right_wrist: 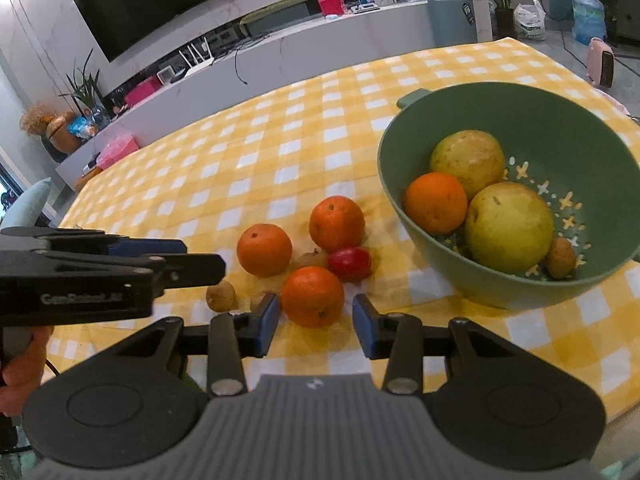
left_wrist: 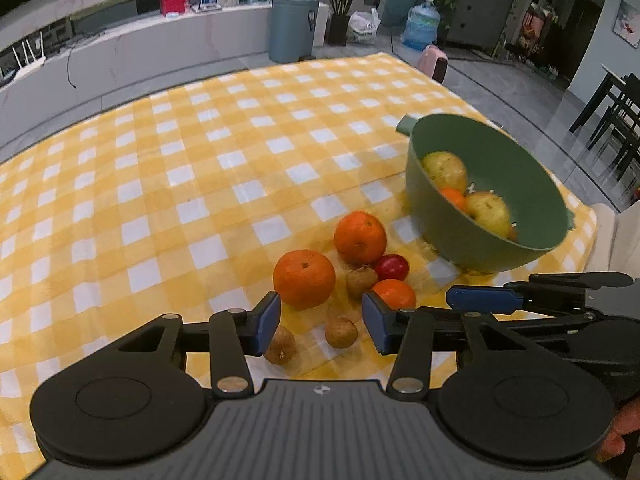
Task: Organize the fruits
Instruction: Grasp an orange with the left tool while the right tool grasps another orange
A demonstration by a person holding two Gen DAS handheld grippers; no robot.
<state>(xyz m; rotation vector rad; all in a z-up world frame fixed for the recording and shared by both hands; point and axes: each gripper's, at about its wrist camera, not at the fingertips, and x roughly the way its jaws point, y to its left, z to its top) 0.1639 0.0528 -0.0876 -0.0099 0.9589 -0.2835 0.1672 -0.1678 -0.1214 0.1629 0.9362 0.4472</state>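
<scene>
A green colander bowl [right_wrist: 404, 168] stands on the yellow checked cloth at the right; it holds two yellow-green pears [right_wrist: 508, 228], an orange [right_wrist: 436, 202] and a small brown fruit [right_wrist: 560, 258]. It also shows in the left wrist view [left_wrist: 520, 168]. Left of it lie three oranges [right_wrist: 312, 296], a red plum [right_wrist: 350, 264] and small brown fruits [right_wrist: 220, 296]. My right gripper [right_wrist: 314, 320] is open, with the nearest orange between its fingers. My left gripper [left_wrist: 320, 322] is open and empty above two small brown fruits [left_wrist: 340, 332], just short of an orange [left_wrist: 304, 278].
The table [left_wrist: 180, 160] is covered by the yellow checked cloth and stretches far to the left and back. Behind it stand a white bench, a grey bin [left_wrist: 292, 26], a plant and a water jug [left_wrist: 420, 24]. Dark chairs [left_wrist: 612, 120] stand at the right.
</scene>
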